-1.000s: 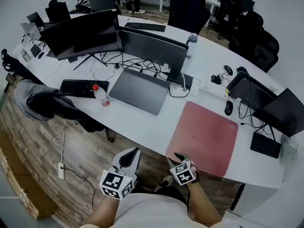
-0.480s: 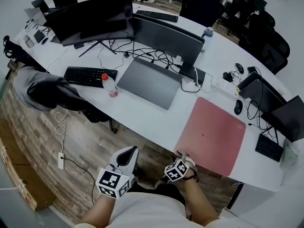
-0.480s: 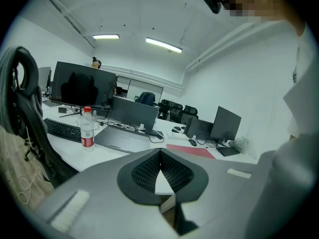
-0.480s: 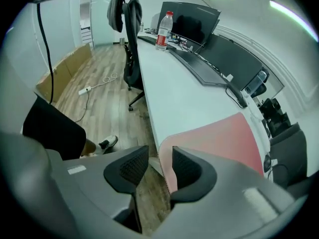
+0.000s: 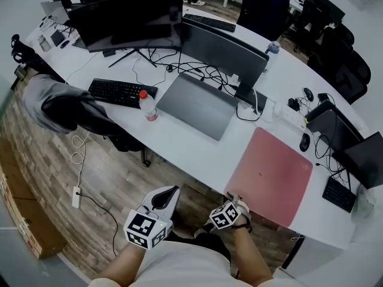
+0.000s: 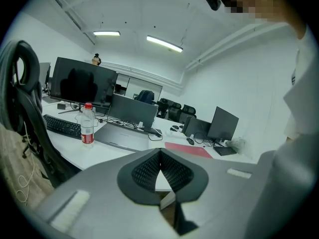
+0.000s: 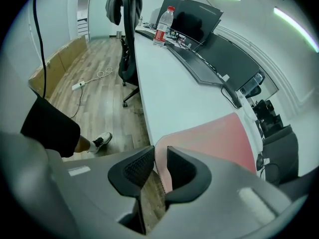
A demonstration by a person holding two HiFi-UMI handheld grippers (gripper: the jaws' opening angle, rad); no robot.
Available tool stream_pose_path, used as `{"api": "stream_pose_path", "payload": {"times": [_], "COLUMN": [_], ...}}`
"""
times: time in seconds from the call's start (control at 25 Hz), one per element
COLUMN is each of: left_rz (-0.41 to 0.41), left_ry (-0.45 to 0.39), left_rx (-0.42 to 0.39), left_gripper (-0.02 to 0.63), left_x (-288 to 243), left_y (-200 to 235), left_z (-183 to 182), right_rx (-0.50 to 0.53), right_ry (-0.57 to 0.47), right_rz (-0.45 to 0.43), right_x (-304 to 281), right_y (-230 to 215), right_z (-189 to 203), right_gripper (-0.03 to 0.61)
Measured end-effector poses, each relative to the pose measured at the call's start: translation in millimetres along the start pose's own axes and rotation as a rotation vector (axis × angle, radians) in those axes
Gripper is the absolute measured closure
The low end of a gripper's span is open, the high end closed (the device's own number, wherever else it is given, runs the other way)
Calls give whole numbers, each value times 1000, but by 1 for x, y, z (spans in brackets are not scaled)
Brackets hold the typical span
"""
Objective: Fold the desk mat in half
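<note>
Desk mat (image 5: 272, 172): pink, lying on the white bench (image 5: 191, 154), sitting at 4 o'clock in the head view, its near edge running along the bench rim.
Right claw (image 7: 160, 163): jaws have just been closing and are now pinching the mat's 7 o'clock corner.
Left claw (image 6: 159, 152): jaws meeting, gripping nothing, hovering off the bench at 9 o'clock from the right claw, above the wooden floor (image 5: 90, 178).
Bottle (image 5: 148, 105): standing at 10 o'clock from the mat, well apart.
</note>
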State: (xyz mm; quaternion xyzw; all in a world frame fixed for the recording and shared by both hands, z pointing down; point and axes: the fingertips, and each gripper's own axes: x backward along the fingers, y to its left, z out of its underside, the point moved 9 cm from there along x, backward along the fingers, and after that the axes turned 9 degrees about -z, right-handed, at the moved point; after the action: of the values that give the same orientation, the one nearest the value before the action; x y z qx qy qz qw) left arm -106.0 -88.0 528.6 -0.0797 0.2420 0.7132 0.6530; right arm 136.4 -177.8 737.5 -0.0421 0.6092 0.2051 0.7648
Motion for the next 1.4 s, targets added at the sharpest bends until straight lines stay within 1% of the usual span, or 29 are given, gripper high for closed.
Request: {"api": "stream_pose_path", "payload": {"times": [0.12,0.16,0.24,0.32,0.4,0.44,0.52,0.6,0.76,0.92,1.04,1.2,1.4], "left_rz": [10,16,29,41,53,60,79,100,146,205,249,304,352], "left_ry": [15,16,17,19,26,31,43,50,50,46,41,28,12], "left_rx": [2,1,-4,-12,-18,-17,-12,-18,-39,-73,-95,-95,-110], "left_gripper": [612,612,612,611,612,612,612,612,612,612,612,612,612], "left_x": [-1,-2,-3,-6,-8,-9,-11,-14,-28,-43,-54,-68,-82], "left_y": [-1,-2,-5,-7,-8,-9,-14,-20,-38,-66,-88,-119,-160], "left_z": [3,3,3,3,3,3,5,5,-2,-9,-15,-24,-26], "right_rx": [-67,-91,-122,-146,-188,-224,-335,-427,-493,-538,-581,-660,-702], "right_ry": [-57,-82,-120,-149,-190,-221,-303,-374,-450,-488,-501,-516,-507], "right_rz": [-54,-67,-60,-39,-38,-49,-86,-100,-72,-28,6,39,81], "right_x": [4,6,11,16,20,24,33,46,66,83,94,107,122], "right_y": [-6,-7,-8,-9,-12,-14,-21,-30,-47,-61,-72,-88,-104], "right_z": [4,5,7,8,8,9,18,28,42,58,77,107,146], "right_gripper": [494,507,540,546,548,548,548,548,548,549,549,549,549]}}
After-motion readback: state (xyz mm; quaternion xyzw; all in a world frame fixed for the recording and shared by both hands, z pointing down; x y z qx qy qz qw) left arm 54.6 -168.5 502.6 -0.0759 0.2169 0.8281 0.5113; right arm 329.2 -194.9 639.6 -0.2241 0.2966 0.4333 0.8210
